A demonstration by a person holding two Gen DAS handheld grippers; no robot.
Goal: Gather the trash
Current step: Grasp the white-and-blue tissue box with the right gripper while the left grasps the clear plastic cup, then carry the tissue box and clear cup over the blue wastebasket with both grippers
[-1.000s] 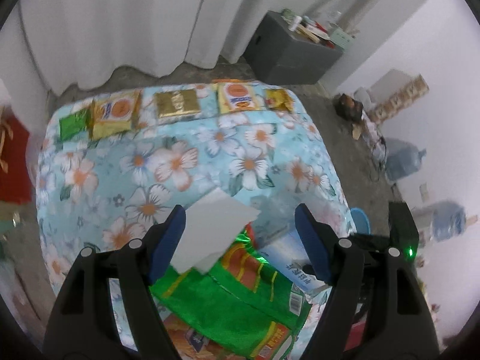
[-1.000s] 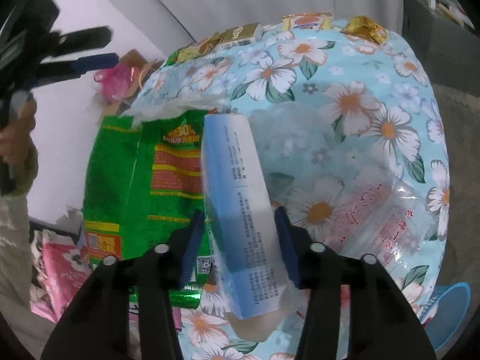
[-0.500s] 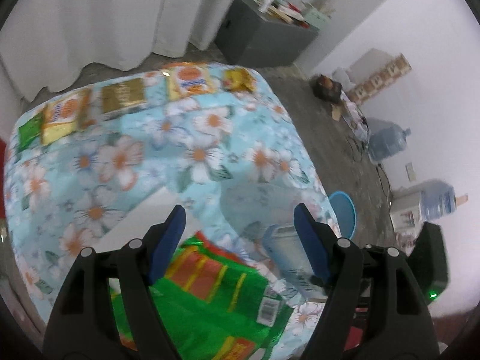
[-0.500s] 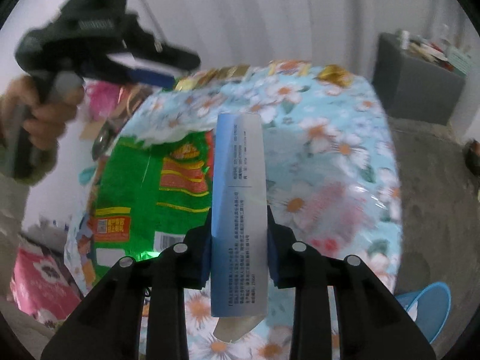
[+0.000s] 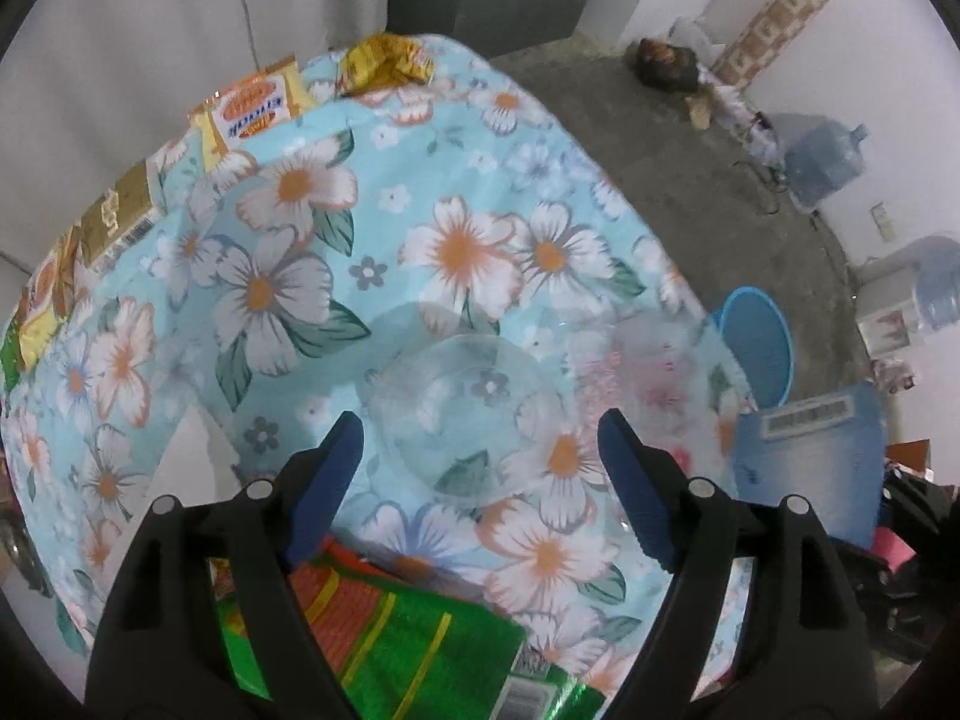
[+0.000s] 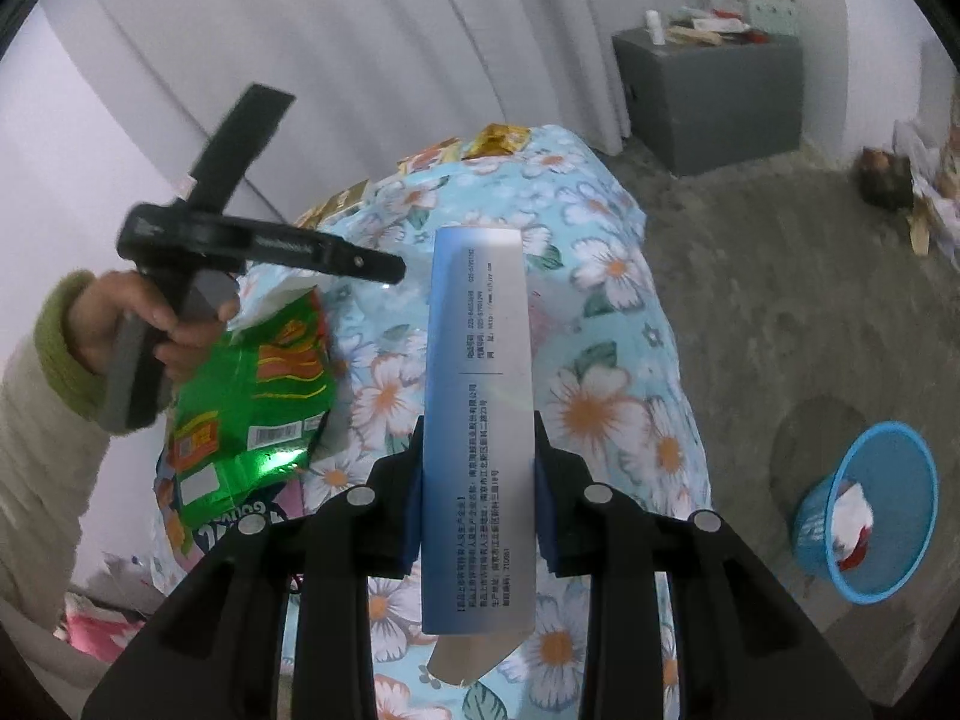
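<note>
Right gripper (image 6: 477, 501): jaws clamping a blue-and-silver printed carton (image 6: 477, 420), held above the floral tablecloth (image 6: 606, 360), its small print unreadable. Left gripper (image 5: 480, 480): jaws opening with nothing between the pads, hovering over a clear plastic lid (image 5: 468, 408) and a green snack bag (image 5: 384, 642). Only the right wrist view is showing the blue basket (image 6: 870, 510) containing scraps; only the left is showing an orange-labelled wrapper (image 5: 255, 105) at the far edge, its lettering not legible.

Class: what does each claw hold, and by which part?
Right claw: the blue box, pinched across its long sides near its lower end. Left claw: nothing, opening.
</note>
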